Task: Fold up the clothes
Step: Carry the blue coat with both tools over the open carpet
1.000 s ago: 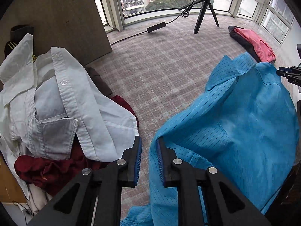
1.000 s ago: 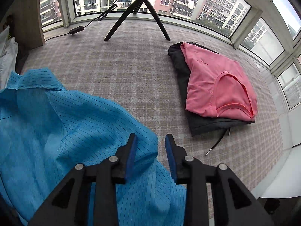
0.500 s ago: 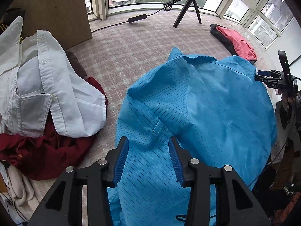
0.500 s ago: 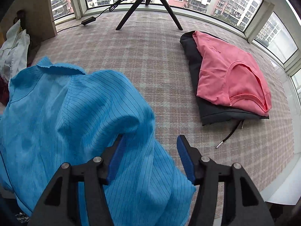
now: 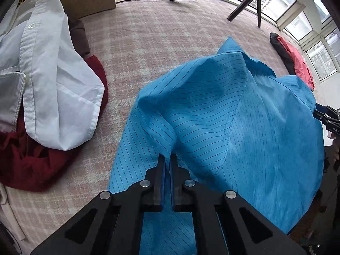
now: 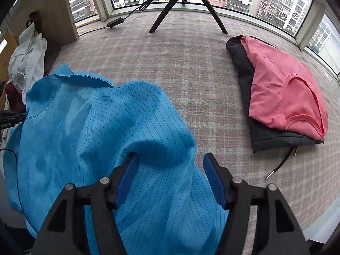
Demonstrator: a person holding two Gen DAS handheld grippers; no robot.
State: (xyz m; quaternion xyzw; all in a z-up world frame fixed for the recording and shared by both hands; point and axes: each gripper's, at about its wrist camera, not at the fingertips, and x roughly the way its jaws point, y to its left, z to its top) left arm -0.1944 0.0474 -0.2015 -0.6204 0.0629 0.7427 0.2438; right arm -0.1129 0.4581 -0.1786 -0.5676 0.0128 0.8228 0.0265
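A blue pin-striped shirt point(image 5: 244, 114) lies rumpled on the plaid carpet, collar toward the windows. My left gripper point(image 5: 166, 159) is shut on a raised fold of it near the shoulder seam. In the right wrist view the same blue shirt point(image 6: 95, 127) fills the lower left. My right gripper point(image 6: 170, 165) is open, its jaws wide apart, with a hump of the shirt's fabric between them. The right gripper also shows at the right edge of the left wrist view point(image 5: 327, 116).
A white shirt point(image 5: 53, 74) lies on a dark red garment point(image 5: 27, 161) at the left. A folded pink top point(image 6: 284, 93) sits on a folded dark garment point(image 6: 265, 133) at the right. A tripod point(image 6: 187, 6) and cable stand by the windows. A wooden panel point(image 6: 53, 14) stands at the back left.
My left gripper has closed on the blue shirt after opening half a second ago. My right gripper has opened wider over the fabric. The shirt has shifted toward the middle of the carpet.
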